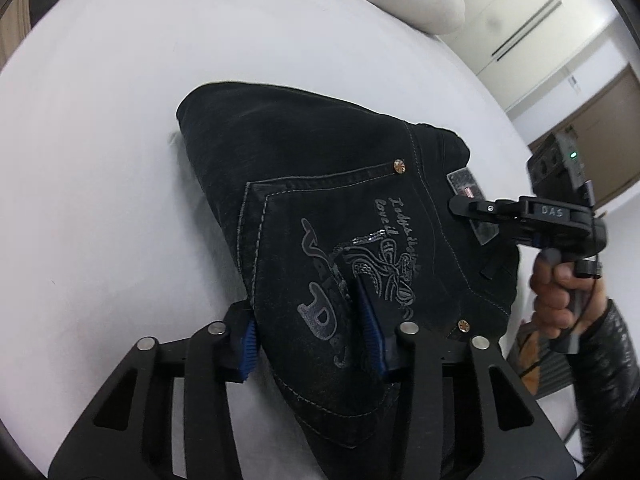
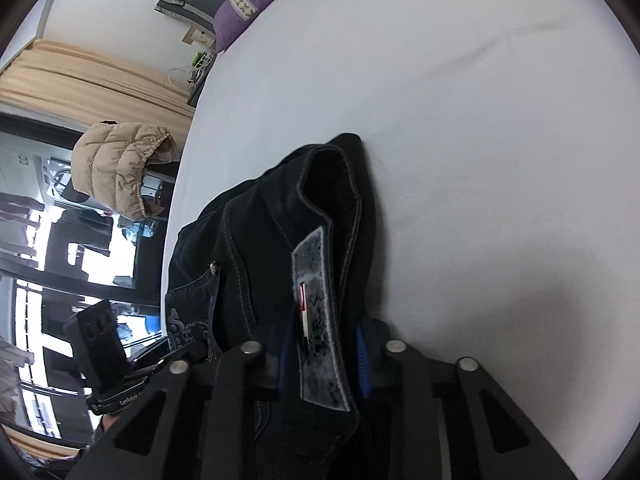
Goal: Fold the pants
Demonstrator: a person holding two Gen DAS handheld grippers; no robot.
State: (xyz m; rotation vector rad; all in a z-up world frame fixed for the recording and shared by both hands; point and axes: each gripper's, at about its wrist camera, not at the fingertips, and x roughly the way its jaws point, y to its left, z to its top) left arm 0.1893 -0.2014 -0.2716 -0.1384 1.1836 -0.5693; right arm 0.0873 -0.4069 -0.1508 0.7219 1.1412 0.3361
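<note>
The room is bright and the light is soft. The edges bend round and go dark. Bright windows (image 2: 60, 264) glare white.

**Waistband caught between the right gripper's pads**

The right gripper (image 2: 322, 354) reaches down over a white bed (image 2: 460, 100), its blue pads (image 2: 363, 356) pressed on either side of the waistband of black pants (image 2: 256, 240). The grey waistband patch (image 2: 320, 320) stands up between them, and the band folds over above it. The pants lie bunched near the bed's left edge. The left gripper (image 2: 172, 354) shows low on the left. Beyond the edge hangs a beige puffer jacket (image 2: 116, 168); purple pillows (image 2: 248, 4) sit at the far corner.
</note>
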